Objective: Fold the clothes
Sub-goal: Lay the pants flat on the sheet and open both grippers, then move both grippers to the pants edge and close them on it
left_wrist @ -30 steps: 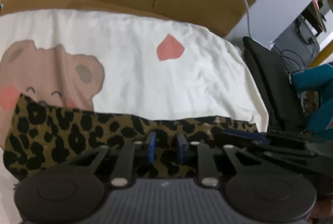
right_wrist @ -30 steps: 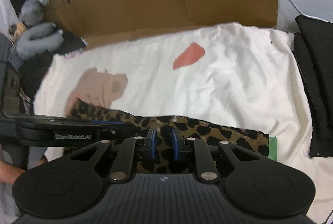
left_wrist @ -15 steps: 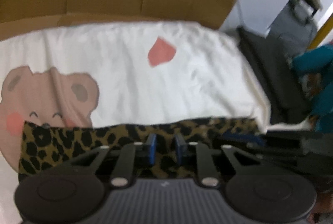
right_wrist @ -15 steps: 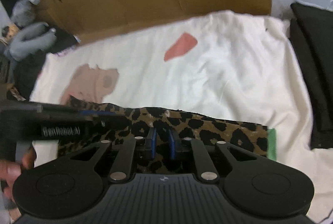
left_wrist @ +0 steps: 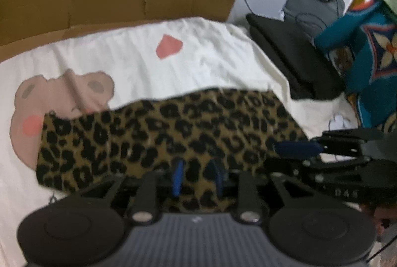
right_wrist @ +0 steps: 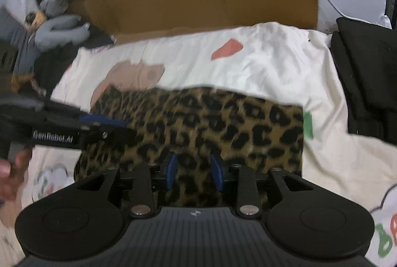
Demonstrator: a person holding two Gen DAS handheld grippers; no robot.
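White lettering "GenRobot.AI" stands on the side of the left tool [right_wrist: 104,124], seen from the right wrist view. On the right tool [left_wrist: 296,149], blurred characters read perhaps "D4S". Green letters "BA" show at the sheet's [right_wrist: 273,68] near right edge.

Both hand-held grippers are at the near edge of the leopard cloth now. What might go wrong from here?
1. The left hand-held gripper and right hand-held gripper both show a gap between their blue pads, so the leopard-print cloth may not be firmly pinched and could slip on lifting.
2. The two tools sit close together; they could collide.
3. Dragging might bunch the cream bear-print sheet underneath.
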